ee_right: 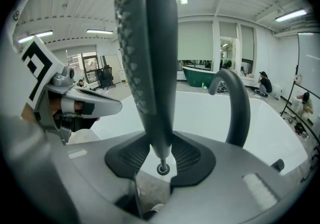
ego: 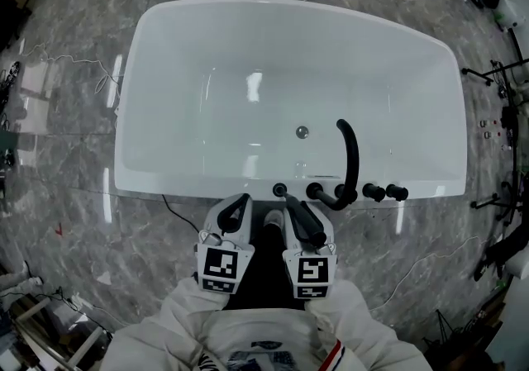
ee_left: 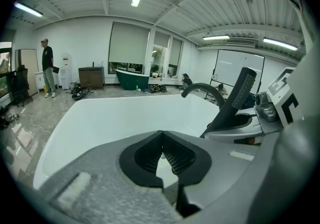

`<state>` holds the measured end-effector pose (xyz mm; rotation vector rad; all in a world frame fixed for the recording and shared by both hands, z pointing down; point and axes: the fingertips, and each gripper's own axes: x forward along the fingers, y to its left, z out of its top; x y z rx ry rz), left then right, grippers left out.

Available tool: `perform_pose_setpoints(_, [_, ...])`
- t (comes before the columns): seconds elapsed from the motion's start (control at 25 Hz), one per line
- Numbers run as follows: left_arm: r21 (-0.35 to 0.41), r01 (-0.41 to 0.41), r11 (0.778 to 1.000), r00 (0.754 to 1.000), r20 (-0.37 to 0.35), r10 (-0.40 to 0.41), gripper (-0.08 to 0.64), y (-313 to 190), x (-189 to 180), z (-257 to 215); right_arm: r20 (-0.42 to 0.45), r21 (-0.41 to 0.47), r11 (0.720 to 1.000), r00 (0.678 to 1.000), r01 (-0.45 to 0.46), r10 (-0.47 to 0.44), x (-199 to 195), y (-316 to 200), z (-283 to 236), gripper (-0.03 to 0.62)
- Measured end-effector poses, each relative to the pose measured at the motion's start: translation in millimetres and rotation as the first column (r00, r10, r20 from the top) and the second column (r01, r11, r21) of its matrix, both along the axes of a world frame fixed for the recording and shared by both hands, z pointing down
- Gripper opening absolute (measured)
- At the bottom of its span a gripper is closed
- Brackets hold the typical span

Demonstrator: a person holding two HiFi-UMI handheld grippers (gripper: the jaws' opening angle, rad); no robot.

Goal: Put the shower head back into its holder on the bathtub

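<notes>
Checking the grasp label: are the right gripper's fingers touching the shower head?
Touching. In the right gripper view, the right gripper's fingers press on the shower head's handle from both sides, with no gap showing.

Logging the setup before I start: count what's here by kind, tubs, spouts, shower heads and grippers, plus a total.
bathtub: 1
curved black spout: 1
shower head: 1
grippers: 2, left gripper and right gripper
total: 5

Left gripper (ee_left: 162, 142) closed, right gripper (ee_right: 160, 144) clamped
</notes>
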<state>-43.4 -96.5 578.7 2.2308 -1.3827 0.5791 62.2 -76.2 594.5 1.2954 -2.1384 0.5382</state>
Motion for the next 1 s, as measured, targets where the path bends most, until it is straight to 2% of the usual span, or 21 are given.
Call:
perform_pose_setpoints(0.44, [0.009,-0.004,1.0,0.999,0.034,0.004,0.002,-4,-2,26,0.001,-0.016,1.0,1.0,-0.003,0.003,-8,0,27,0.137])
perform_pose_setpoints(1.0, [-0.045,0.019,0.999,1.0,0.015,-0.019,0.002,2,-4,58,-0.012,-0.047,0.998,1.0,-0.029,0.028,-6,-1,62,0.137])
